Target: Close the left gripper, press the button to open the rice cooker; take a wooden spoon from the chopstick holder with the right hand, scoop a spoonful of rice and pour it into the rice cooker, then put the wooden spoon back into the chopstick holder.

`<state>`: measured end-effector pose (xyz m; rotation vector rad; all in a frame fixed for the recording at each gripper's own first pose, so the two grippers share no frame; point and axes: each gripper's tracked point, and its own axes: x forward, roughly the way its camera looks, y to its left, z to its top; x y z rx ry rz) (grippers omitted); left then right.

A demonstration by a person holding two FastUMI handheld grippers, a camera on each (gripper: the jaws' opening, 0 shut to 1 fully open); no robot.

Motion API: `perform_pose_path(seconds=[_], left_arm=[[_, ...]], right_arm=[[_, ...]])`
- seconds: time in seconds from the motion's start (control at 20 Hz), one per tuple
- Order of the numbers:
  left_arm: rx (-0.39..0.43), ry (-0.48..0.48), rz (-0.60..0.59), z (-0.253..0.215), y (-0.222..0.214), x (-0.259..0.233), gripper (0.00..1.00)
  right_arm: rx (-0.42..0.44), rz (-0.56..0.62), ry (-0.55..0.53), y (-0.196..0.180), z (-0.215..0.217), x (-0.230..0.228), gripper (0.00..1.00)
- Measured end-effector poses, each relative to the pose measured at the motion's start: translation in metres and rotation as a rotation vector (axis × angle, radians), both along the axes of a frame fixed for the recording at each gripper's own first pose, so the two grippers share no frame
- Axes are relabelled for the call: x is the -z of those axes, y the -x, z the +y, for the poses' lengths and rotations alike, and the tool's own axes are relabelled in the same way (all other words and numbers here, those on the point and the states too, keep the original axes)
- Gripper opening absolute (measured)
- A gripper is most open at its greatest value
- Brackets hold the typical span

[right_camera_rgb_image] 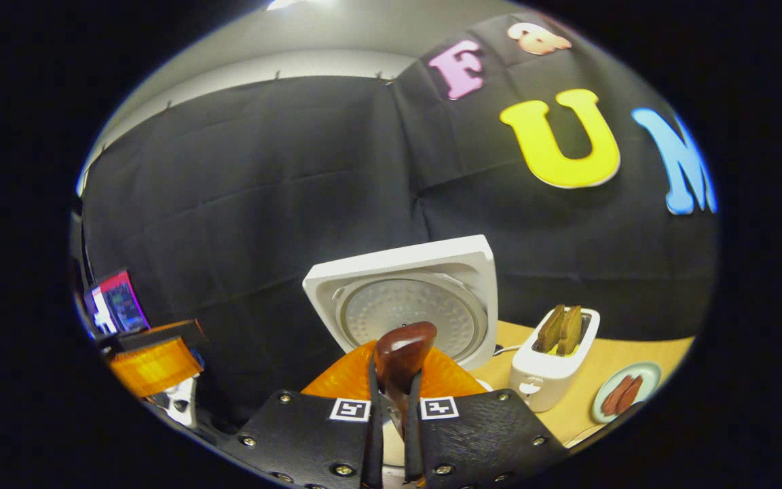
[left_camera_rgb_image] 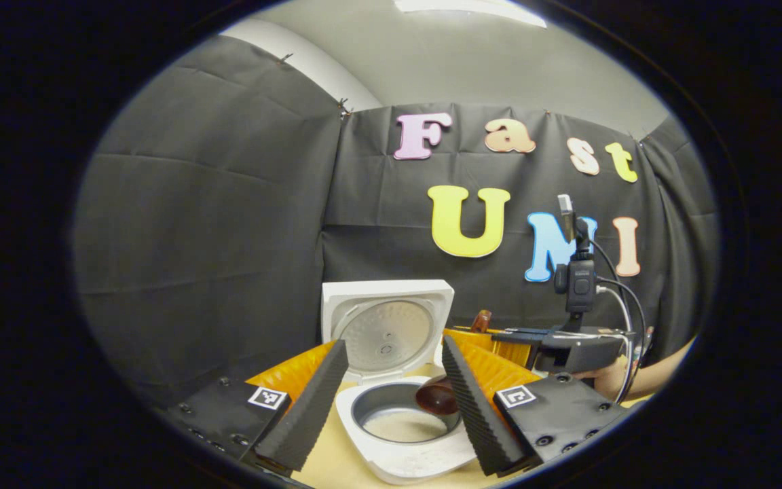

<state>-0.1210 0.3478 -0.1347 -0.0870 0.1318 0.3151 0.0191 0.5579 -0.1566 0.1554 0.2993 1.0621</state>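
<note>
The white rice cooker [left_camera_rgb_image: 404, 462] stands with its lid [left_camera_rgb_image: 385, 319] up, and pale rice [left_camera_rgb_image: 404, 426] lies in the bottom of the inner pot. My left gripper [left_camera_rgb_image: 394, 343] is open, with the cooker seen between its spread fingers. A dark wooden spoon [left_camera_rgb_image: 435, 397] hangs with its bowl over the pot's right rim. My right gripper [left_camera_rgb_image: 493, 334] comes in from the right, a hand behind it. In the right gripper view, the right gripper [right_camera_rgb_image: 394, 380] is shut on the spoon [right_camera_rgb_image: 401, 353], in front of the raised lid [right_camera_rgb_image: 418, 299].
A white toaster [right_camera_rgb_image: 552, 363] with bread slices stands right of the cooker on the light wooden table [right_camera_rgb_image: 642, 353]. A small plate [right_camera_rgb_image: 625, 394] with brown pieces lies beyond it. The left gripper [right_camera_rgb_image: 153, 367] is at the far left in the right gripper view.
</note>
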Motion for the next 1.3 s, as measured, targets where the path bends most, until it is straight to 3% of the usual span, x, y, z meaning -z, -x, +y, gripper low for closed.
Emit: perform_pose_path(seconds=[0.1,0.4,0.95,1.3], left_arm=[[0.005,-0.014,0.002,-0.001,0.000,-0.003,0.96],[0.047,-0.014,-0.002,-0.016,-0.007,-0.009,0.97],[0.190,0.020,-0.028,-0.082,-0.045,-0.017,0.97],[0.272,0.016,-0.027,-0.132,-0.067,-0.024,0.97]], right_arm=[[0.045,0.101,-0.073,-0.011,-0.010,-0.006,0.13],[0.132,0.252,-0.204,-0.030,-0.040,-0.020,0.12],[0.295,0.247,-0.261,-0.041,-0.150,-0.046,0.13],[0.437,0.205,-0.235,-0.060,-0.261,-0.043,0.13]])
